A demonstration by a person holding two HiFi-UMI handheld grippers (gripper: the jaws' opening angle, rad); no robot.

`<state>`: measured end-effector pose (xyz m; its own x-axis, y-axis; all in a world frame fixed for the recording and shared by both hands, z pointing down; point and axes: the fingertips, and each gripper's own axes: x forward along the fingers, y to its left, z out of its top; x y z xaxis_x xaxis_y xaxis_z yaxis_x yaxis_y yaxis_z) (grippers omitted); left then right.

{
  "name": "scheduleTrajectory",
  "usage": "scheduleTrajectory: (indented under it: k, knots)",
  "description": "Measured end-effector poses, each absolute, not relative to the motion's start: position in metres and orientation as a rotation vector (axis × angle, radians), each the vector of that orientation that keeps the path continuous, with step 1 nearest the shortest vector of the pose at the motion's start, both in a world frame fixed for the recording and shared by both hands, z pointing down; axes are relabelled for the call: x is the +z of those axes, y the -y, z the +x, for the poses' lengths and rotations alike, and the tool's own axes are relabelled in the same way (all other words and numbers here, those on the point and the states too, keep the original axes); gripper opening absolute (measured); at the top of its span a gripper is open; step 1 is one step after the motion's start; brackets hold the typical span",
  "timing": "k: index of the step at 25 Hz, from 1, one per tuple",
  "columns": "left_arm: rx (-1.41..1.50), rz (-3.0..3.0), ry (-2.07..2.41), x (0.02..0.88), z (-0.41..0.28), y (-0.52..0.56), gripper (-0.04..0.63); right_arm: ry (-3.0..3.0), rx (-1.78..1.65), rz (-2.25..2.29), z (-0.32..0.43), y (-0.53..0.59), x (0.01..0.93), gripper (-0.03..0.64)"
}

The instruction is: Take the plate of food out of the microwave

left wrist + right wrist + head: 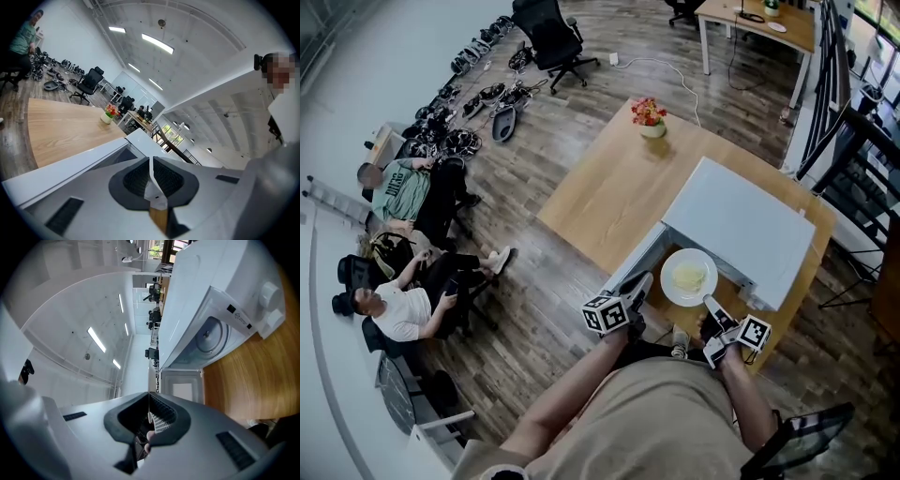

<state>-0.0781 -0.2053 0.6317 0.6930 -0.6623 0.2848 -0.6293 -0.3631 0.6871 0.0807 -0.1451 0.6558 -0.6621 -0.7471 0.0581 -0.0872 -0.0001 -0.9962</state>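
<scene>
A white plate (672,265) with pale yellow food (690,277) hangs in front of the open white microwave (741,230), outside its cavity. My right gripper (710,303) is shut on the plate's near rim; in the right gripper view its jaws (149,411) are closed with only a thin edge between them. That view also shows the microwave (197,296) and its bare turntable (208,336). The microwave door (639,258) stands swung open to the left. My left gripper (642,281) is shut on the door's edge (70,164), a white sliver between its pads (151,176).
The microwave sits on a wooden table (609,187) with a flower pot (651,117) at its far end. Two people sit at the left by the wall (403,187) among gear on the floor. An office chair (548,37) stands beyond.
</scene>
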Motion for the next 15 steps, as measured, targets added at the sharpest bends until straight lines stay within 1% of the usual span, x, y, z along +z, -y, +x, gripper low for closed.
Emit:
scheduleTrajectory:
  k: [15]
  knots:
    - [-0.031, 2.092, 0.924, 0.636, -0.062, 0.200, 0.006, -1.793, -1.597, -0.907, 0.104, 0.136, 0.631, 0.014]
